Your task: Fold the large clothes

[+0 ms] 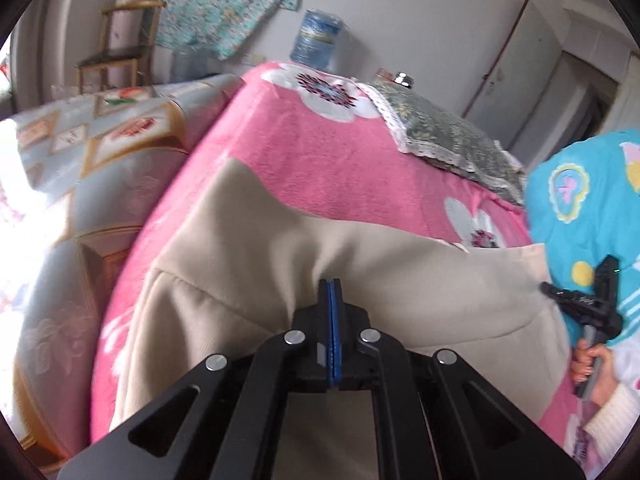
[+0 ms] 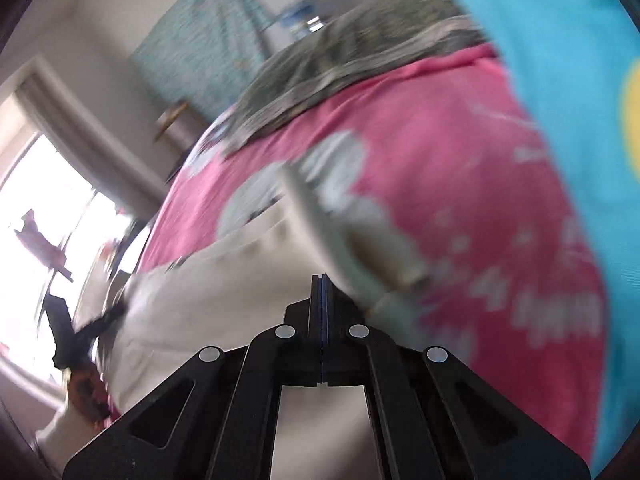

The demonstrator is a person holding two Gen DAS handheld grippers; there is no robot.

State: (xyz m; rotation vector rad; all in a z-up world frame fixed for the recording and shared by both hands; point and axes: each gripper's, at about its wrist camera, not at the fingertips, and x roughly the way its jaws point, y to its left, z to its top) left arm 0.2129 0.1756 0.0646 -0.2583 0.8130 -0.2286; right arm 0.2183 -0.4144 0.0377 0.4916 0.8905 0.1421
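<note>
My left gripper (image 1: pixel 331 286) has its jaws pressed together, pinching a gathered fold of the beige sweatshirt (image 1: pixel 248 248), which lies spread on the pink floral blanket (image 1: pixel 320 152). My right gripper (image 2: pixel 321 280) is also pressed closed at the sweatshirt's edge; through the blur I cannot tell whether cloth is caught there.

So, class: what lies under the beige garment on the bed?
A pink flowered blanket shows around the beige garment; the blanket's pattern directly beneath it is covered, as is anything else there.
</note>
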